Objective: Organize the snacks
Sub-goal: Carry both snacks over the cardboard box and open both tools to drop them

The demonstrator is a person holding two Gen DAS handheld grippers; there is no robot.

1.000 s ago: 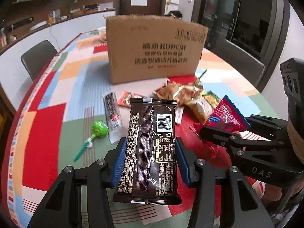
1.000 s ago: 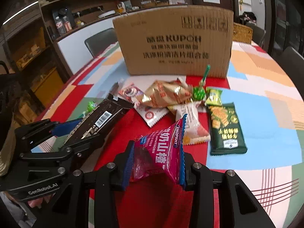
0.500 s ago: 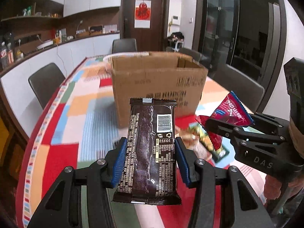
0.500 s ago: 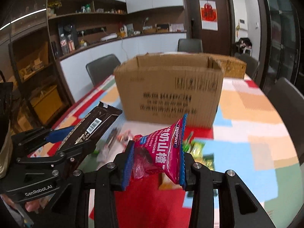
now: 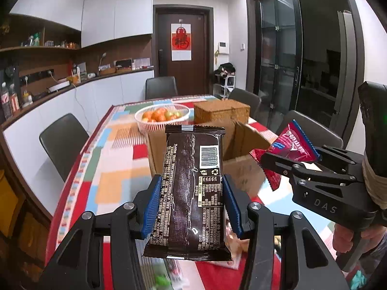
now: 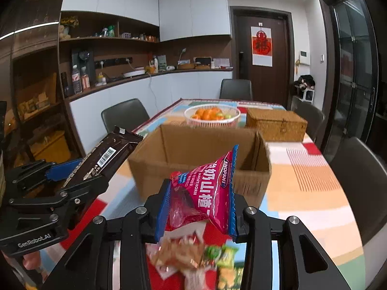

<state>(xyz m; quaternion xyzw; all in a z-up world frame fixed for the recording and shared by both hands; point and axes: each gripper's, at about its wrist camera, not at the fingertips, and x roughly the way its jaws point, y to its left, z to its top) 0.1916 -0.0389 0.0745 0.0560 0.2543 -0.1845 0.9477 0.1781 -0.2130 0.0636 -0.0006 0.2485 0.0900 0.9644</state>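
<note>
Snacks in both my grippers — left [image 5: 192, 203] pinches a brown pack [image 5: 192, 188], right [image 6: 197, 207] pinches a pink bag [image 6: 205, 193] — box [image 6: 200, 149] ahead.

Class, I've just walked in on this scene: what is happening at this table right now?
A person is sorting snacks with two tools. The left hand-held gripper is shut on a dark brown snack bar, and the right hand-held gripper is shut on a pink hawthorn packet. Both are held up in front of an open cardboard box. More snacks lie on the table below.
</note>
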